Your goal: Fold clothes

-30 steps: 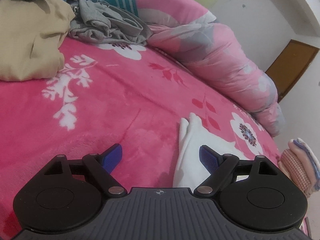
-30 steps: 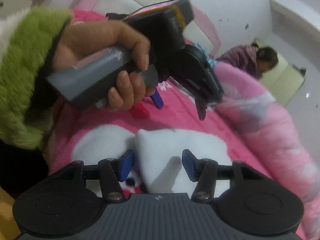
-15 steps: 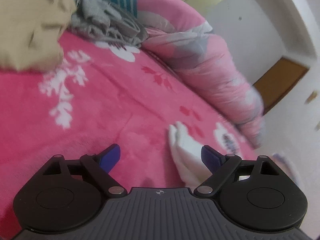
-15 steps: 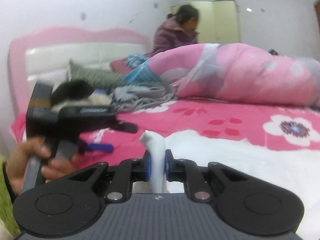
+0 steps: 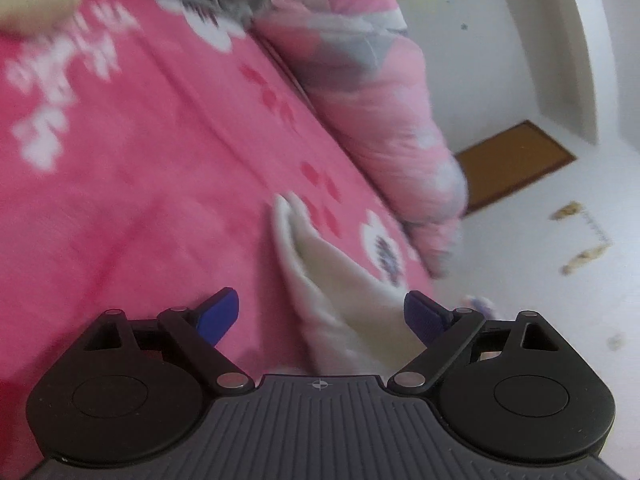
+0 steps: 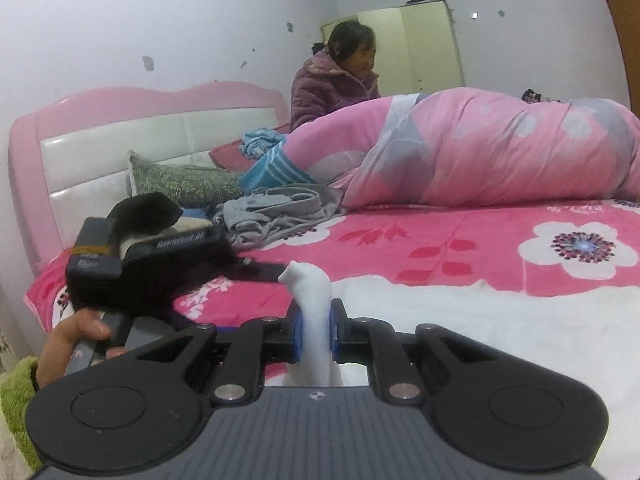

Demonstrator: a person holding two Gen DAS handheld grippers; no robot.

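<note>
A white fleece garment (image 6: 500, 320) lies spread on the pink flowered bedspread (image 6: 460, 236). My right gripper (image 6: 316, 330) is shut on a pinched-up corner of it, which sticks up between the blue pads. In the left wrist view the same white garment (image 5: 340, 300) runs in a lifted fold between the wide-apart blue fingers of my left gripper (image 5: 322, 314), which is open and holds nothing. The left gripper's body (image 6: 132, 264) shows at the left of the right wrist view, held by a hand (image 6: 68, 340) in a green sleeve.
A rolled pink quilt (image 6: 480, 152) lies along the far side of the bed. Grey clothes (image 6: 272, 212), a striped blue item (image 6: 272, 170) and a patterned pillow (image 6: 180, 180) pile near the pink headboard (image 6: 120, 128). A person (image 6: 336, 80) sits behind the quilt.
My right gripper closed on the white garment's corner and lifted it. The left gripper stayed open and shifted, so the white fold now lies between its fingers.
</note>
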